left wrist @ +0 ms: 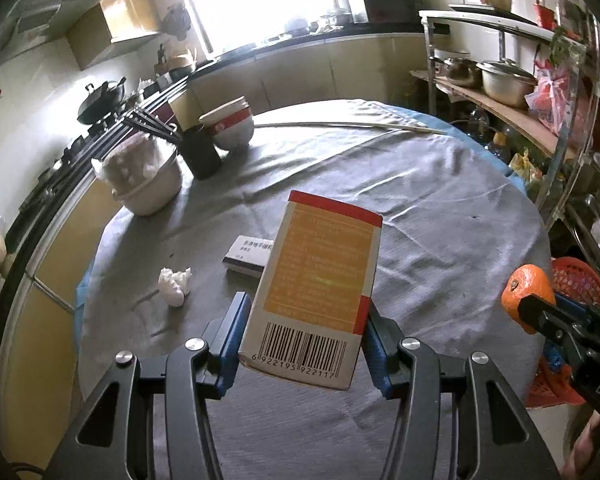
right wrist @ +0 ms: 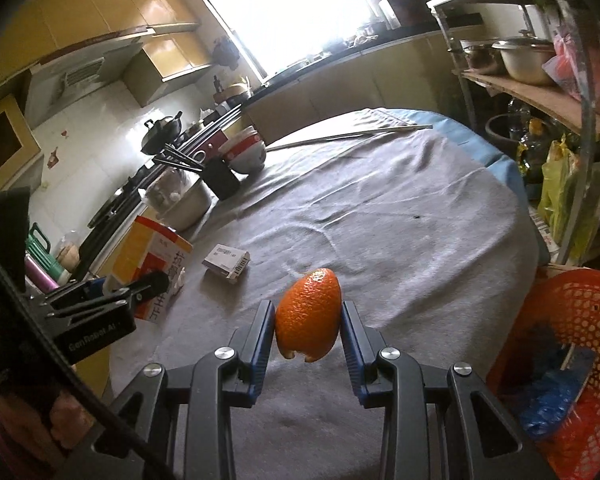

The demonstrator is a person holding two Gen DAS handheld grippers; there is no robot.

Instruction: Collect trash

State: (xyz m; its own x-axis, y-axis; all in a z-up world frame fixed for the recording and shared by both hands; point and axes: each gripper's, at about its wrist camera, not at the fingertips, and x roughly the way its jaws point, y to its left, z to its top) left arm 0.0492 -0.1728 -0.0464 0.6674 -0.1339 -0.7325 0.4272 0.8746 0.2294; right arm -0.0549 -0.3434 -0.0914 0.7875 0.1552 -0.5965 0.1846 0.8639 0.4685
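Centrally, a grey-clothed round desk (left wrist: 440,208) fills the kitchen; left tool (left wrist: 306,334) grasps an orange carton (left wrist: 320,280) (barcode 6922195922117), right tool (right wrist: 307,334) grasps orange peel (right wrist: 308,316) beside the lower-right red basket (right wrist: 572,320).

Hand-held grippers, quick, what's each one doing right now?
Left hand-held gripper: closed on an orange-and-white carton.
Right hand-held gripper: closed on a piece of orange peel.
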